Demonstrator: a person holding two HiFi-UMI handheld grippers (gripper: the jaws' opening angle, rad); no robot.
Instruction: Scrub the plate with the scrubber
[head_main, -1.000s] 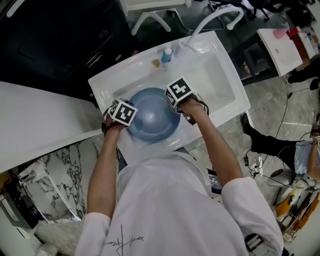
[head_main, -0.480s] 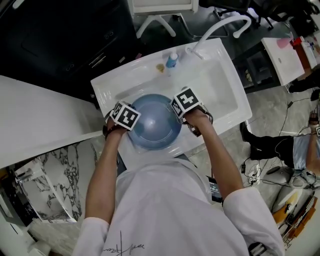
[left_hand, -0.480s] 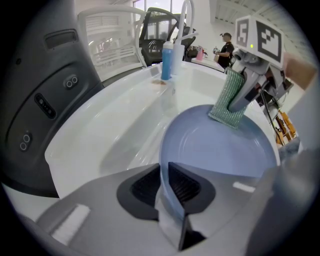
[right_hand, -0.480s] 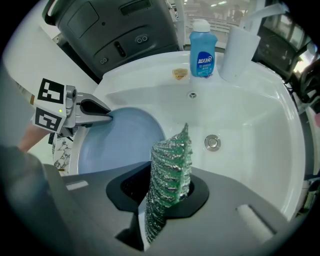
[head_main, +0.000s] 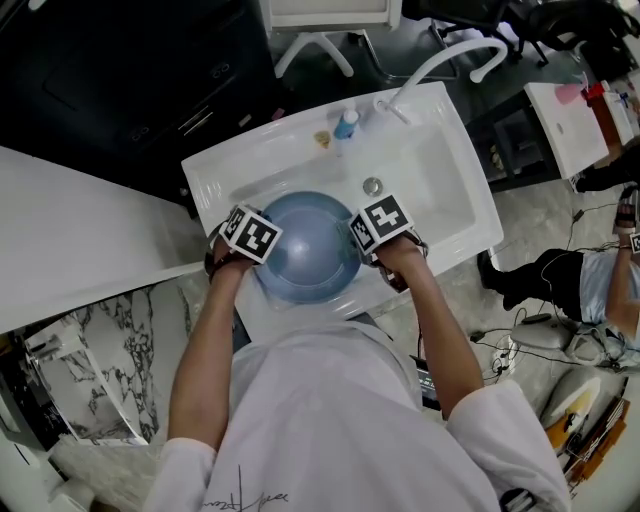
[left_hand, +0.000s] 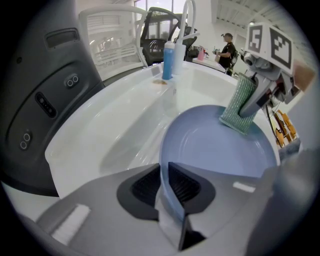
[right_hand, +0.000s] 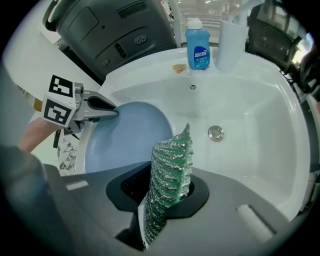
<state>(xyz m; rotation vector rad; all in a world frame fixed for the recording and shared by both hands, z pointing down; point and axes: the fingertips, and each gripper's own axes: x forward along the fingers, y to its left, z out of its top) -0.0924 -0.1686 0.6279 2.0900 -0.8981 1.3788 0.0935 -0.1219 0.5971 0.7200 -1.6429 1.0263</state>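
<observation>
The blue plate (head_main: 308, 245) sits in the near left part of a white sink (head_main: 450, 190), held up off the basin floor. Your left tool (left_hand: 167, 187) is clamped on the plate's left rim, one jaw on each side of the edge. Your right tool (right_hand: 165, 195) is closed on a green scrubber (right_hand: 170, 170), which stands up between its jaws with a glint of wet on its mesh. Seen from the left gripper view, the scrubber rests against the plate's right edge.

Behind the plate, the round metal drain (head_main: 372, 185) shows in the basin floor. On the sink's back ledge stands a blue bottle (right_hand: 198, 50) with a white cap; its label carries white print, too small to read. Just left of it lies a small tan item (right_hand: 179, 68). A white curved tap (head_main: 440, 50) rises at the back right of the ledge.

Each tool carries a cube with black and white square markers. A white desk (head_main: 70, 250) joins the sink on your left.
</observation>
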